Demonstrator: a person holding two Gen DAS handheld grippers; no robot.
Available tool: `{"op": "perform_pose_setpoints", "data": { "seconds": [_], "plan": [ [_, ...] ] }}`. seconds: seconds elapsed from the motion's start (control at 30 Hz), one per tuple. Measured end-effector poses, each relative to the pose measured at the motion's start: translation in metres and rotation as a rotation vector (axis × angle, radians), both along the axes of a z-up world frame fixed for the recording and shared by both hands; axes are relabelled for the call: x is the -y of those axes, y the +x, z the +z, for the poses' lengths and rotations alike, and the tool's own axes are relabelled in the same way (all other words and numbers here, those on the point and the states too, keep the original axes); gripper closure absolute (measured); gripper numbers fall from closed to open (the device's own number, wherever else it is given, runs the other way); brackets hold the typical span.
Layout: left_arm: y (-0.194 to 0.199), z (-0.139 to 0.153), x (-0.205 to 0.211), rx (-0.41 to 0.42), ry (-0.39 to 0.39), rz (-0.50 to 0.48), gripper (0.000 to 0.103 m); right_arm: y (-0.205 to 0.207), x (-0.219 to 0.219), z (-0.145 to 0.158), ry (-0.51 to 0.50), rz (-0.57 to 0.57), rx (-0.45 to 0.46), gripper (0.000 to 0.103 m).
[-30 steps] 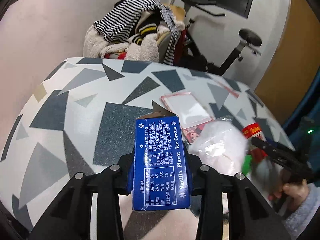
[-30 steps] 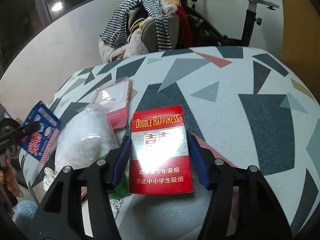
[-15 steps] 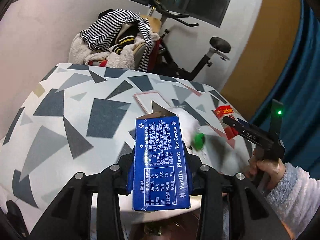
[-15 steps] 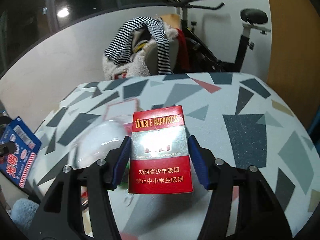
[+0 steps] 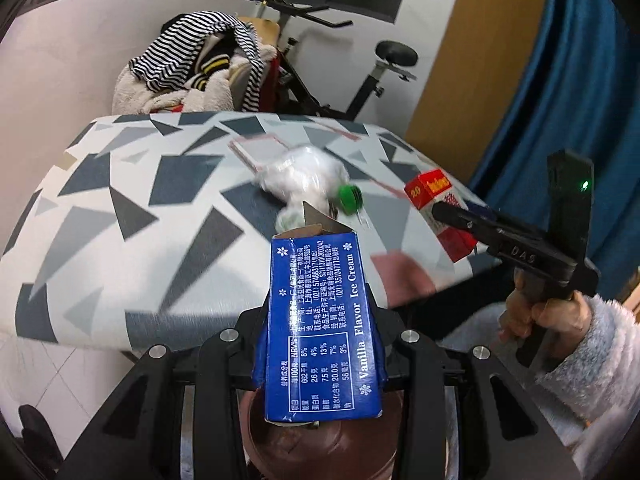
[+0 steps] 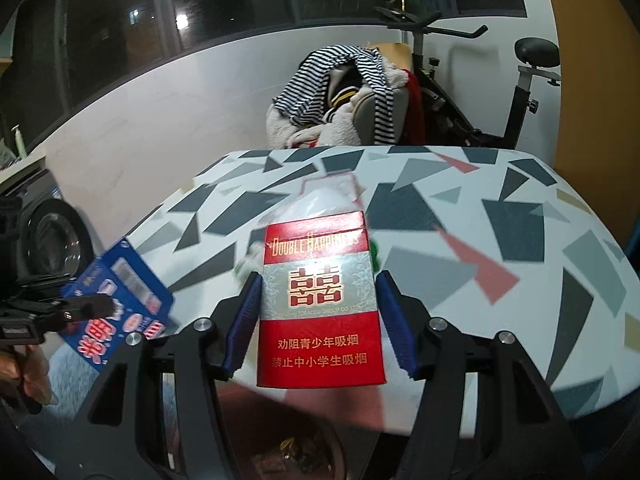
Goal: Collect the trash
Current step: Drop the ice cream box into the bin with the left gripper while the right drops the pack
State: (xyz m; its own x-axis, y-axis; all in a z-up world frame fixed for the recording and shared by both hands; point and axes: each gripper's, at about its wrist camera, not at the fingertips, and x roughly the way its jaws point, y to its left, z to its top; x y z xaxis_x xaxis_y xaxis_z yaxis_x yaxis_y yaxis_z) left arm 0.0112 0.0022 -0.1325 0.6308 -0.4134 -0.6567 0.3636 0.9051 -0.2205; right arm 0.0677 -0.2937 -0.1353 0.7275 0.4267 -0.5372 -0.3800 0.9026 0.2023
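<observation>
Both hands have drawn back from the table (image 5: 132, 216) since a second ago: where each carton then hung over the patterned top, the table's near edge now lies ahead of both tools, and a dark reddish-brown bin (image 5: 320, 452) has come into sight directly beneath them. I judge this to be the carry to the bin, with the drop not yet made. The left tool (image 5: 322, 344) is partly closed and clamped on the blue ice cream carton (image 5: 320, 328), its pads pressing both long sides while the carton's opened flap end points toward 12 o'clock. The right tool (image 6: 318, 316) stands a little wider and is gripping the red cigarette pack (image 6: 320, 304) the same way, across its sides, printed face up. In the left wrist view the right tool and its pack show at 3 o'clock, just off the table edge. Still on the table, near 12 o'clock of the blue carton, lie a crumpled clear plastic bag (image 5: 300, 176) with a green cap (image 5: 349, 199) and a flat pink-edged packet (image 5: 260, 150), so more trash remains to gather.
</observation>
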Motion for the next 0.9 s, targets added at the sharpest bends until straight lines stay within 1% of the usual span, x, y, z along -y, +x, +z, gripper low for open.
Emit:
{"op": "perform_pose_setpoints", "data": {
  "seconds": [0.07,0.2,0.33,0.43,0.57,0.67,0.7,0.77,0.83,0.87,0.9],
  "plan": [
    [-0.007,-0.010,0.002,-0.009,0.012,-0.015,0.065,-0.017,-0.005,-0.004,-0.001,0.011,-0.002,0.044],
    [-0.020,-0.038,0.006,-0.048,0.050,-0.039,0.065,-0.037,-0.011,-0.015,-0.004,0.015,-0.013,0.044],
    [-0.023,-0.063,0.006,-0.088,0.048,-0.037,0.065,-0.046,-0.012,-0.028,0.009,0.002,-0.040,0.044],
    [-0.020,-0.078,0.007,-0.115,0.064,-0.031,0.065,-0.049,-0.012,-0.037,0.006,-0.005,-0.056,0.044],
    [-0.016,-0.090,0.012,-0.137,0.091,-0.021,0.065,-0.048,-0.016,-0.046,-0.008,-0.001,-0.079,0.044],
    [-0.017,-0.093,0.019,-0.134,0.117,-0.035,0.057,-0.049,-0.021,-0.051,-0.022,0.015,-0.081,0.044],
    [-0.019,-0.093,0.021,-0.127,0.125,-0.039,0.053,-0.050,-0.023,-0.053,-0.023,0.025,-0.084,0.044],
    [-0.020,-0.092,0.023,-0.117,0.129,-0.044,0.047,-0.049,-0.024,-0.054,-0.026,0.033,-0.085,0.044],
    [-0.021,-0.090,0.022,-0.107,0.124,-0.035,0.035,-0.048,-0.026,-0.055,-0.028,0.046,-0.088,0.044],
    [-0.021,-0.089,0.020,-0.099,0.118,-0.022,0.032,-0.048,-0.028,-0.057,-0.031,0.053,-0.094,0.044],
    [-0.021,-0.086,0.015,-0.088,0.106,-0.002,0.026,-0.047,-0.029,-0.057,-0.032,0.056,-0.096,0.044]
  ]
}}
